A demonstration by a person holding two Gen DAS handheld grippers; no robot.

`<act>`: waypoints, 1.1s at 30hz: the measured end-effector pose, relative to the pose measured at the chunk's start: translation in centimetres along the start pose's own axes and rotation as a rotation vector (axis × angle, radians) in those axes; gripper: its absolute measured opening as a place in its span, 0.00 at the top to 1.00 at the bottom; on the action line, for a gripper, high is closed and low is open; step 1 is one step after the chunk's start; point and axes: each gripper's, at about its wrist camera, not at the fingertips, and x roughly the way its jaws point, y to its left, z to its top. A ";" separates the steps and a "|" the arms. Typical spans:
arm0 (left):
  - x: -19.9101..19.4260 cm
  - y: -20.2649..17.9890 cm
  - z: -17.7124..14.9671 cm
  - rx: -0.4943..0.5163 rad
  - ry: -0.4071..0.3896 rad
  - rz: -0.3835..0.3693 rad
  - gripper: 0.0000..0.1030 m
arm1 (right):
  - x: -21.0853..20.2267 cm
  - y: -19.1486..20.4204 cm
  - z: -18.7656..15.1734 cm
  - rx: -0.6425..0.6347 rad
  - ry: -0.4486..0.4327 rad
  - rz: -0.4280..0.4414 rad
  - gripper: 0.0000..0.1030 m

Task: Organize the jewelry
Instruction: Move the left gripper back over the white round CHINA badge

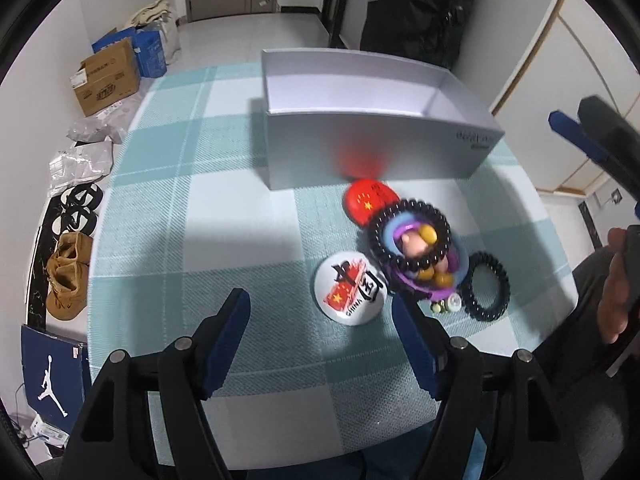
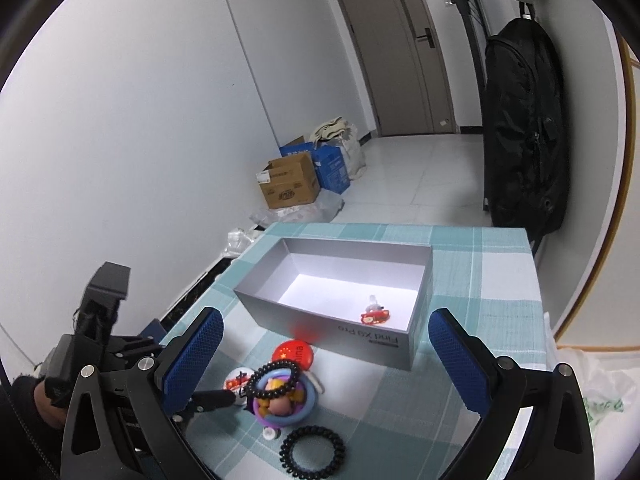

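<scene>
An open grey box [image 1: 372, 148] stands on the checked cloth; in the right wrist view [image 2: 332, 320] it holds a small red trinket [image 2: 374, 316]. In front of it lie a red badge [image 1: 370, 202], a white badge [image 1: 352, 288], a black bead bracelet [image 1: 412, 238] on a purple ring toy [image 1: 436, 268], and a black spiral hair tie [image 1: 488, 286]. These also show in the right wrist view: bracelet [image 2: 272, 378], hair tie [image 2: 312, 452]. My left gripper [image 1: 320, 320] is open just before the white badge. My right gripper [image 2: 324, 340] is open above the pile.
The table's left edge drops to a floor with cardboard boxes [image 1: 106, 80], bags and shoes [image 1: 66, 280]. A black coat [image 2: 524, 128] hangs at the far right beside the table. A plastic bag [image 2: 592, 396] lies at the right edge.
</scene>
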 end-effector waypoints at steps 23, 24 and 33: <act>0.6 -2.6 -0.4 0.211 0.007 0.017 0.64 | -0.3 -0.2 -0.5 0.022 0.016 -0.006 0.00; 0.6 -2.7 -0.5 0.218 0.008 0.023 0.64 | -0.3 -0.2 -0.5 0.022 0.019 -0.006 0.00; 0.4 -2.1 -0.5 0.176 0.029 -0.020 0.64 | 0.0 -0.3 -1.0 0.034 0.047 -0.004 0.00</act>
